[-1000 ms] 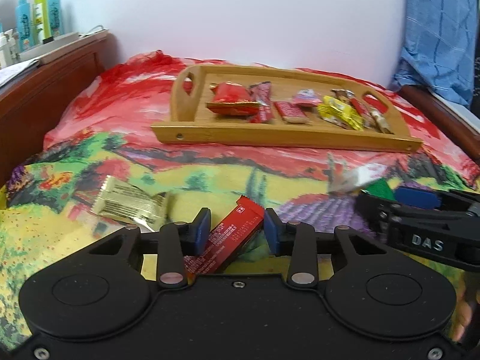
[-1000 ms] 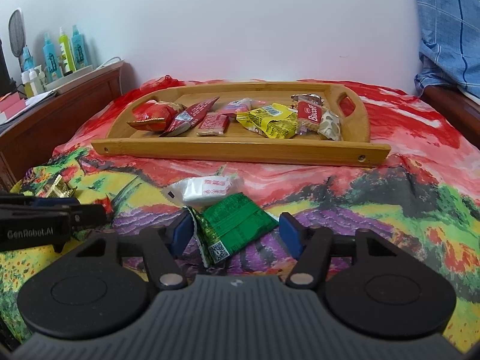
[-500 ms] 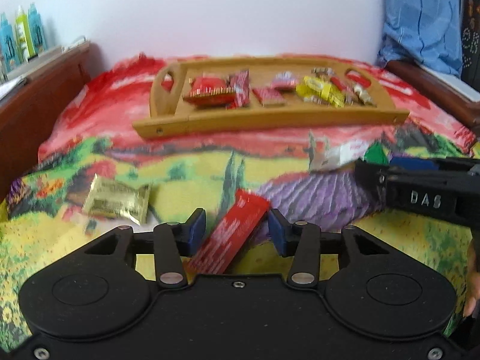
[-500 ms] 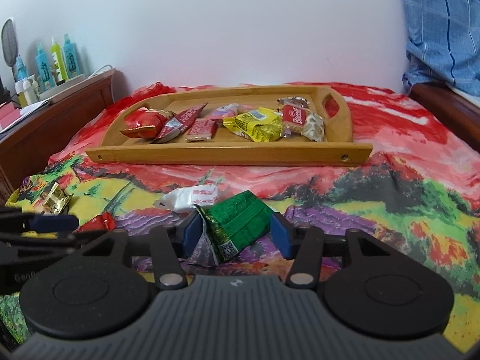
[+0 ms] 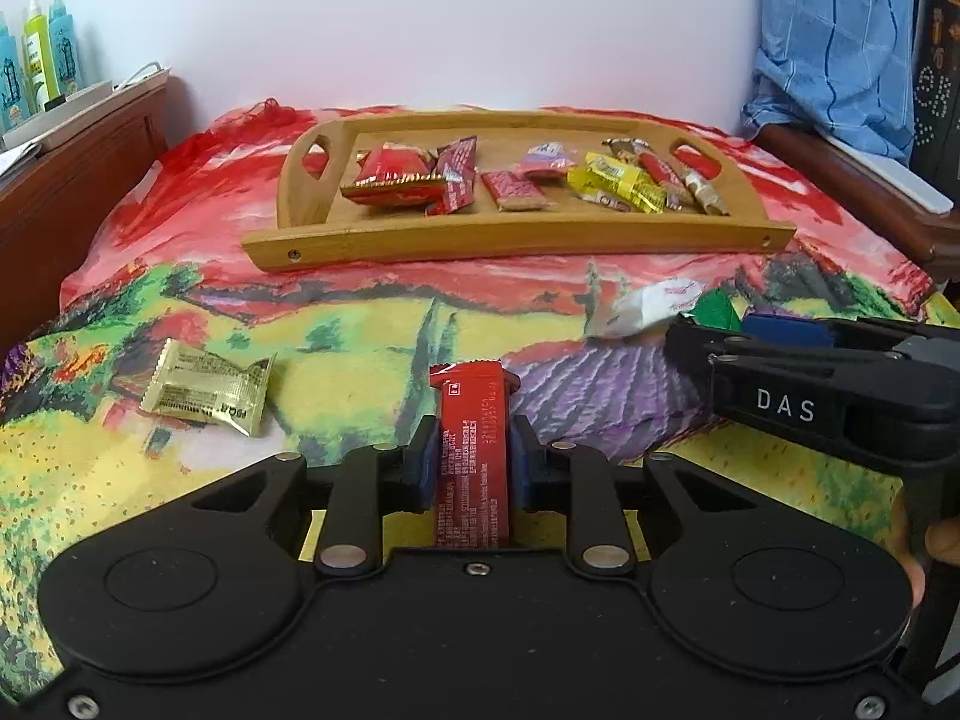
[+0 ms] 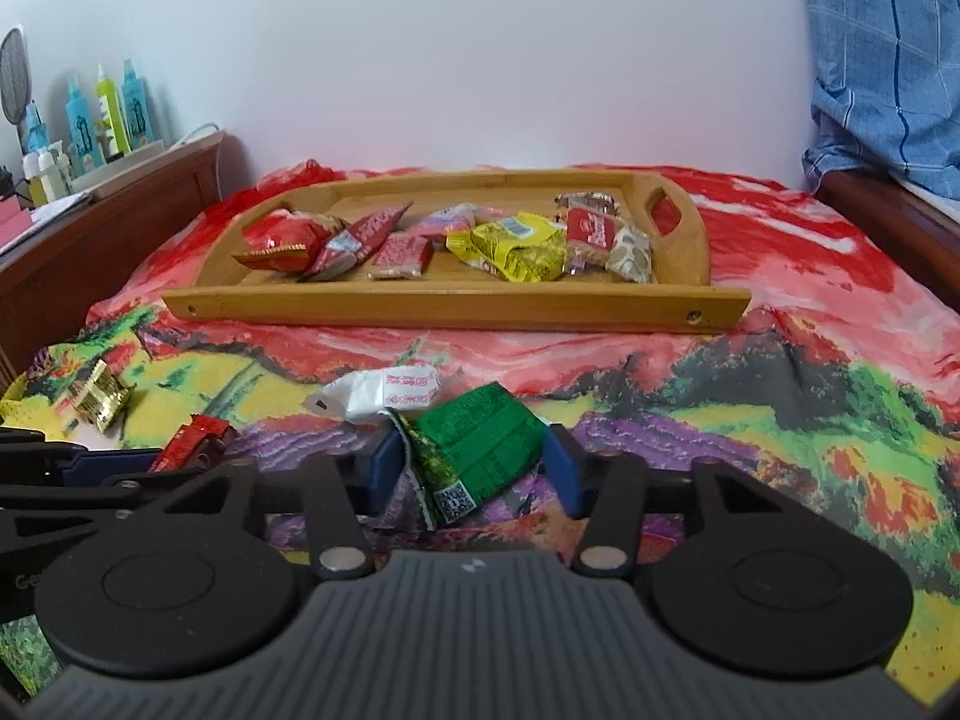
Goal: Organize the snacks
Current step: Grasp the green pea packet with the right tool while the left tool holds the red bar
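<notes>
My left gripper (image 5: 470,462) is closing, and its blue pads press on both sides of a red snack bar (image 5: 474,402) that points straight ahead. In the right wrist view my right gripper (image 6: 474,471) is closing too. Its pads touch the two edges of a crumpled green packet (image 6: 474,444) on the bedspread. A white packet (image 6: 390,390) lies just beyond the green one. To the left of the red bar rests a gold packet (image 5: 207,387). Further back stands a wooden tray (image 5: 516,240) holding several wrapped snacks.
A colourful bedspread (image 6: 780,420) covers the surface. A dark wooden rail (image 5: 72,180) runs along the left with bottles (image 5: 36,54) on a shelf behind it. At the far right, blue checked cloth (image 5: 840,30) hangs over another wooden rail.
The left jaws have come together onto the red bar, which has turned from slanted to straight. The right jaws have narrowed onto the green packet.
</notes>
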Action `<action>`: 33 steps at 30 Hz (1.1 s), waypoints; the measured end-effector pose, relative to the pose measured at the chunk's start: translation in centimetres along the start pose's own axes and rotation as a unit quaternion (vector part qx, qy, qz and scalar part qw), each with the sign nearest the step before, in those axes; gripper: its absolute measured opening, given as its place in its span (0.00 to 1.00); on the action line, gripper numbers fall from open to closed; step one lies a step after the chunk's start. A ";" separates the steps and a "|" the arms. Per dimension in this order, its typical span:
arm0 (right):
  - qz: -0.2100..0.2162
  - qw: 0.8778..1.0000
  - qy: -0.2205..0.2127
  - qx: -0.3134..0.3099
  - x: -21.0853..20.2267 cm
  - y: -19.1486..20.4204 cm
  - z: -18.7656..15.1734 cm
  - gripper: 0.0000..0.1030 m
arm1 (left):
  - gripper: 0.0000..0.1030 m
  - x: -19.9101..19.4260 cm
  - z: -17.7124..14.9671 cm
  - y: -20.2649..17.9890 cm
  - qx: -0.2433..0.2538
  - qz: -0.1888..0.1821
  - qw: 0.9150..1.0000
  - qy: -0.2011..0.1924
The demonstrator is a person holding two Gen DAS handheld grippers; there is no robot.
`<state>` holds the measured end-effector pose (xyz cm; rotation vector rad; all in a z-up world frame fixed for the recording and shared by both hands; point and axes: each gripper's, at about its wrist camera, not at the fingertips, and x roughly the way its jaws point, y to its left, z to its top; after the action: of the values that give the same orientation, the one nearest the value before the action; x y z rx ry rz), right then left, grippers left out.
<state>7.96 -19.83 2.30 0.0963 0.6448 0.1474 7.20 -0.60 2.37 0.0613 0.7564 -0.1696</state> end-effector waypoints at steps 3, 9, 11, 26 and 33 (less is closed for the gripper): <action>-0.004 1.000 -0.020 -0.005 -0.8 0.1 0.2 0.41 | 0.22 -0.3 0.5 -0.1 -0.006 -0.003 1.000 -0.006; -0.008 0.999 -0.045 0.009 -1.7 -0.6 0.9 0.34 | 0.22 -1.0 2.1 -0.1 -0.010 -0.001 1.000 -0.022; -0.012 0.999 -0.035 0.015 -1.4 -0.9 1.0 0.40 | 0.22 -1.0 2.5 -0.1 -0.010 0.001 1.000 -0.025; -0.015 1.000 -0.010 0.013 0.6 -1.5 1.0 0.86 | 0.22 -0.5 2.9 -0.5 -0.015 0.000 1.000 -0.024; 0.001 1.000 0.012 0.011 1.5 -1.6 1.0 0.82 | 0.22 -0.4 2.9 -0.6 -0.018 0.002 1.000 -0.024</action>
<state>9.95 -21.19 2.01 0.1165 0.6699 0.1436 8.74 -1.45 4.77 0.0249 0.7112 -0.1525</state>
